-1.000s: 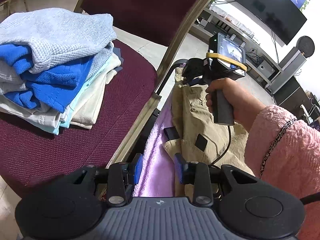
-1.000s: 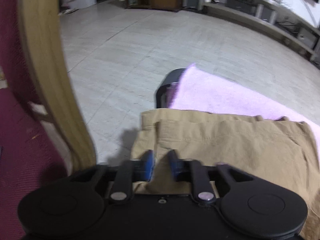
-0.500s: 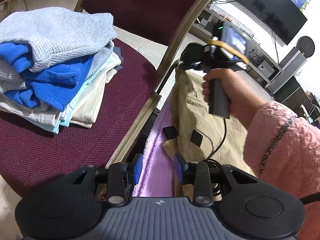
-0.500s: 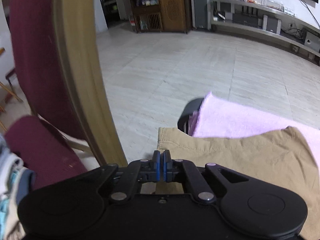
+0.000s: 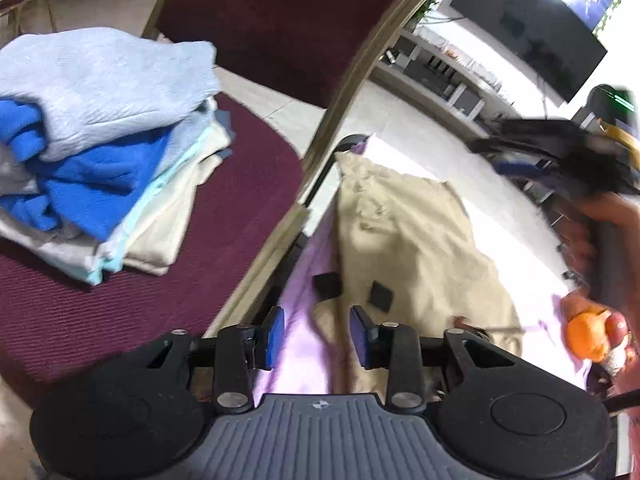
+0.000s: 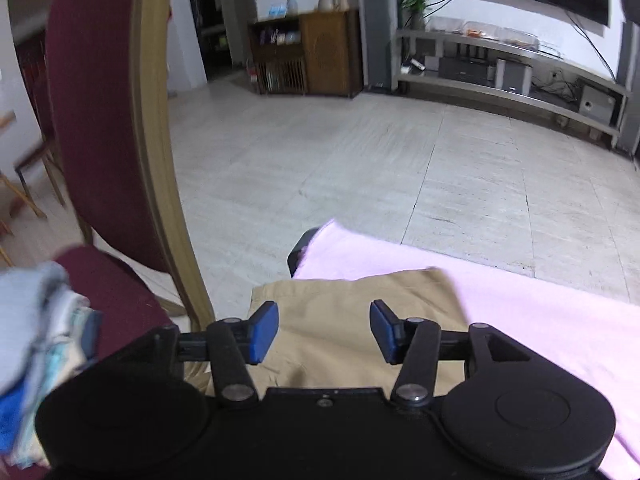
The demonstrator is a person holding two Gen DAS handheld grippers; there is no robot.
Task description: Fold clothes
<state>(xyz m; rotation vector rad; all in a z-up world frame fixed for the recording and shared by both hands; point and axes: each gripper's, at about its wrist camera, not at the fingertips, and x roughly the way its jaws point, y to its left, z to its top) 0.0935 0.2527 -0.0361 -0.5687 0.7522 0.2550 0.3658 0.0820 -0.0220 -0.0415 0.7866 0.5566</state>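
With a stack of folded clothes (image 5: 100, 160) sitting on the chair (image 5: 208, 264), both the left hand-held gripper (image 5: 316, 334) and right hand-held gripper (image 6: 324, 332) are hanging open and empty, the right's jaws having just been opening, over the khaki garment (image 5: 408, 232), seemingly still being folded.

Garment (image 5: 416, 236): plain khaki, with two black patches. Cover (image 6: 540, 320) beneath it: plain lilac. Chair (image 5: 240, 184): maroon ribbed upholstery, tan frame. Stacked clothes (image 5: 100, 148): pale grey-blue knit, royal blue, aqua, cream. Tool pads (image 6: 264, 330): blue; tool bodies black. Floor (image 6: 360, 168): pale grey tile.
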